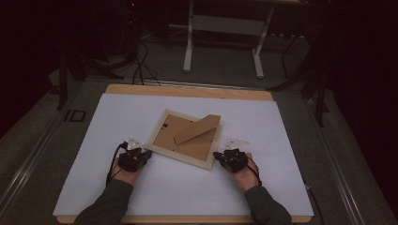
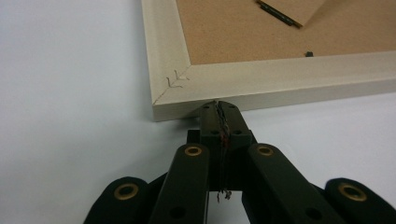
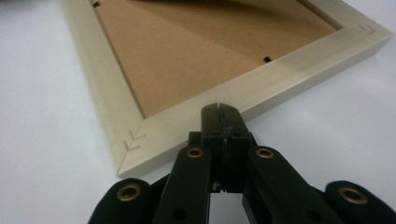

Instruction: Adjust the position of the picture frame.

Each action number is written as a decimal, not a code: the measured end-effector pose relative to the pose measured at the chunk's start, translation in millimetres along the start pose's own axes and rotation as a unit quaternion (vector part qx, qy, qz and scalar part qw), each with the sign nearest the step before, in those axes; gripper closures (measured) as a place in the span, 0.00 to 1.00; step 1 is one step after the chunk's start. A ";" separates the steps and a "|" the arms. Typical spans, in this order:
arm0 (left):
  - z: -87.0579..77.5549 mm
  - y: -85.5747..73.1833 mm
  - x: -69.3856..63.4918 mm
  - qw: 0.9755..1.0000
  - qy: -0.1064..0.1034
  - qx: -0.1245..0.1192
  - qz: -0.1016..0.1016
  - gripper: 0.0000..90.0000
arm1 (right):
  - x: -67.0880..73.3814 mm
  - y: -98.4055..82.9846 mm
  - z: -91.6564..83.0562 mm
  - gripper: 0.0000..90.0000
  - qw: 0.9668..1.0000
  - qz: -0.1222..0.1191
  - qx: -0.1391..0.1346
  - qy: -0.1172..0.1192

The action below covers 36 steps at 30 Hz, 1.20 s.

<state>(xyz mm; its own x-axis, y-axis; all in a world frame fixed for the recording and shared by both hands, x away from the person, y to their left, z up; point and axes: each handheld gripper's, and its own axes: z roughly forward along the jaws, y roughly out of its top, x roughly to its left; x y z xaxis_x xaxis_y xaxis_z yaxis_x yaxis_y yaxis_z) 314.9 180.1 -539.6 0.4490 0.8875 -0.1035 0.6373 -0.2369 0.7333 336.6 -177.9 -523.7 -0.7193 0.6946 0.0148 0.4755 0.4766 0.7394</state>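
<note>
Item 1, L tongs (image 2: 219,106): jaws fully closed, nothing held; tips butt against the picture frame (image 1: 184,139) edge, near its 7 o'clock corner.

Item 2, R tongs (image 3: 219,108): jaws closed, empty; tips at the frame's near rail, approx 4 o'clock.

Item 3, frame: face down, mid white mat (image 1: 117,117), stand flap (image 1: 197,129) raised.

Risk, as I judge it: uneven push from my two sides spins the frame; closed tips may ride up over the rail or scratch the wood.

picture frame (image 2: 261,79) cropped at top and right, stand flap (image 2: 292,10) mostly cut off
</note>
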 end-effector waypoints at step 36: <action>32.7 35.8 -17.0 1.000 -0.015 -0.002 -0.013 1.00 | 44.4 31.8 40.4 1.00 0.997 -0.059 -0.007 0.053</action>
<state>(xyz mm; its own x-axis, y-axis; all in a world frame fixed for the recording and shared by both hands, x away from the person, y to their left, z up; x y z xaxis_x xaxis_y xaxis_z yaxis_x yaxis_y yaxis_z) 350.5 143.7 -533.6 0.4507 0.8813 -0.1417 0.6467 -0.2129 0.7324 340.3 -110.2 -526.7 -0.8191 0.5736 -0.0020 0.3787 0.5433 0.7493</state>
